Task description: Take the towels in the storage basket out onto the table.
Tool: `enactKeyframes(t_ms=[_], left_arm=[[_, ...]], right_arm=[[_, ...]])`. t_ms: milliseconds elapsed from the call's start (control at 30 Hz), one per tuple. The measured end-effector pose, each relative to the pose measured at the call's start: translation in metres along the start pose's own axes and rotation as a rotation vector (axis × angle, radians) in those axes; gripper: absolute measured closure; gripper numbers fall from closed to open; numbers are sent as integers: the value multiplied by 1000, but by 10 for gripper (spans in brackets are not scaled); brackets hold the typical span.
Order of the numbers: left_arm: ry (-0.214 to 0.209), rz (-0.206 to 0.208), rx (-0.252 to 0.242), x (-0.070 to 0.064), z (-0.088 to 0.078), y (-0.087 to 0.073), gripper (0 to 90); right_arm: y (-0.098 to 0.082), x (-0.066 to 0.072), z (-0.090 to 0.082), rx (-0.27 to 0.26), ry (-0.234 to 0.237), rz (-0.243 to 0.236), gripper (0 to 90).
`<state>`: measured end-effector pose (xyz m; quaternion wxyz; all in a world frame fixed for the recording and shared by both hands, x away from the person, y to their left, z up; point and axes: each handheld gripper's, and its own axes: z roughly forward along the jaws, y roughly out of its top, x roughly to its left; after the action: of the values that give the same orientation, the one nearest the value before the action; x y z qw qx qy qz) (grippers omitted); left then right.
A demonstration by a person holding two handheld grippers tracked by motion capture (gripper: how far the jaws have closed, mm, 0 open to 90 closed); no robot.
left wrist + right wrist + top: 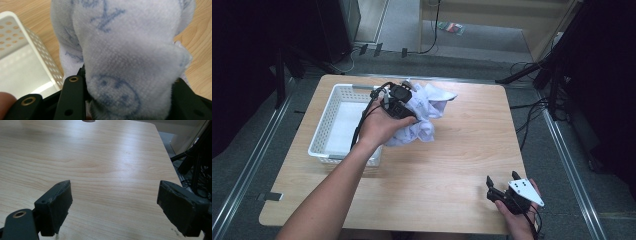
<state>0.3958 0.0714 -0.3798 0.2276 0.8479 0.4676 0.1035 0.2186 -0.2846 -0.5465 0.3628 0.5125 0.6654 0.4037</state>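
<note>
A white cloth (424,112) lies crumpled in a loose heap on the far middle of the wooden table (462,150), touching the right side of a white plastic basket (334,125). In the left gripper view the cloth (130,57) is soft and finely looped like towelling, pale with faint blue printed marks, one of them a round smiling face. A thick fold of it is bunched between the two black jaws, which press on it from both sides, so the left gripper (398,100) is clamped on the cloth. The person's left hand (382,122) wraps the gripper body, and the forearm crosses the near right corner of the basket.

The basket is rectangular, with walls pierced by rows of small round holes and a smooth, slightly glossy floor. Nothing can be made out inside it; the hand and gripper hide part of its right rim.

The table has a light wood grain and rounded corners. The right gripper (502,184) sits at the near right corner, held in the right hand (519,217), well apart from the cloth. Its jaws stand wide apart over bare wood, holding nothing; their inner pads (61,205) look like rough, worn dark foam. A grey three-cornered plate sits on top of it.

Beyond the table, dark stands and cables (532,107) lie on the grey floor.
</note>
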Motion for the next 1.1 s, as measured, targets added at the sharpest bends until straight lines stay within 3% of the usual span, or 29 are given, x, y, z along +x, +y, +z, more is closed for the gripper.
enactKeyframes(t_ms=[567, 967, 1100], left_arm=[[-20, 17, 18, -19, 30, 3, 560], [-46, -21, 31, -24, 66, -16, 549], [-38, -12, 40, -28, 76, -22, 547]], right_arm=[[0, -1, 0, -3, 4, 2, 131], [0, 0, 0, -3, 7, 3, 131], [0, 0, 0, -3, 6, -3, 131]])
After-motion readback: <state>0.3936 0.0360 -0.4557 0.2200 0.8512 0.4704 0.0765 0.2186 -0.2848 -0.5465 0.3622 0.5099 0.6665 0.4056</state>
